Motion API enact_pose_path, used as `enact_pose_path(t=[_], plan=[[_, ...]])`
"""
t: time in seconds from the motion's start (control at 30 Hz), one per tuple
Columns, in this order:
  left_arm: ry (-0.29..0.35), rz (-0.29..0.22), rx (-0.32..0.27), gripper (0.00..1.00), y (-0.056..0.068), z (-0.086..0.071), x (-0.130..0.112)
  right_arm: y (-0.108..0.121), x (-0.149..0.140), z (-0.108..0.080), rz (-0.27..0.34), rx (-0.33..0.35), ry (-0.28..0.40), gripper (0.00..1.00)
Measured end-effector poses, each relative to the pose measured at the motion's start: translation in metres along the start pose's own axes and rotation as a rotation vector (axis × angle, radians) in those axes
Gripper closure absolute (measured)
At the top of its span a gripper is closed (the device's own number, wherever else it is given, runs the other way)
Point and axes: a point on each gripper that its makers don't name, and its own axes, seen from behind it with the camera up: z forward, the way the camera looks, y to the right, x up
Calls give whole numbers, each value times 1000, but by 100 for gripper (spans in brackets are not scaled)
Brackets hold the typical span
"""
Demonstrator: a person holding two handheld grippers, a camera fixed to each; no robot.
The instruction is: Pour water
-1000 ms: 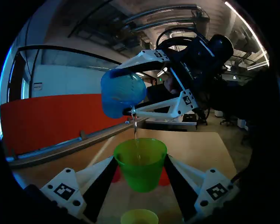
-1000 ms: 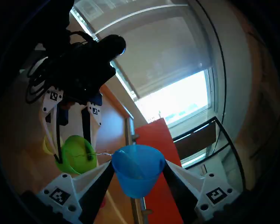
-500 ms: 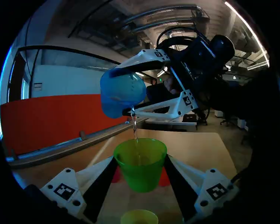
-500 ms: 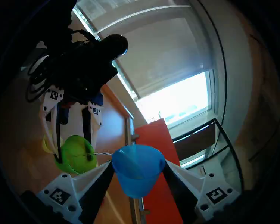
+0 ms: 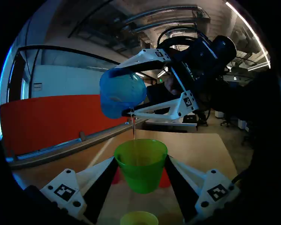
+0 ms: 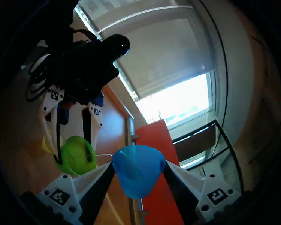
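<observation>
My left gripper [image 5: 141, 168] is shut on a green cup [image 5: 141, 164], held upright above the wooden table [image 5: 200, 150]. Above it my right gripper [image 5: 127, 88] holds a blue cup [image 5: 121, 93] tipped over, and a thin stream of water [image 5: 133, 129] falls from its rim into the green cup. In the right gripper view the blue cup [image 6: 138, 170] sits between my right gripper's [image 6: 138, 174] fingers, tilted sideways. The green cup [image 6: 76, 155] is to its left in the left gripper [image 6: 71, 140], with a fine water thread [image 6: 102, 154] between the two cups.
A yellow cup [image 5: 139, 218] stands on the table below the green one, also seen as a yellow cup [image 6: 47, 145] behind the green cup. An orange wall panel [image 5: 54, 120] and a rail run along the table's left side. A bright window [image 6: 178, 99] lies beyond.
The blue cup has tipped slightly further and shifted a little left. The water stream has thinned. The green cup has stayed in place.
</observation>
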Motion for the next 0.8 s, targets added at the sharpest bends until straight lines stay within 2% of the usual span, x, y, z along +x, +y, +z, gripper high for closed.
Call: enact_pose_path(t=[0.8], plan=[[0,1,-1,14,0,-1,2,6,4,-2,-29,-7,6,9]])
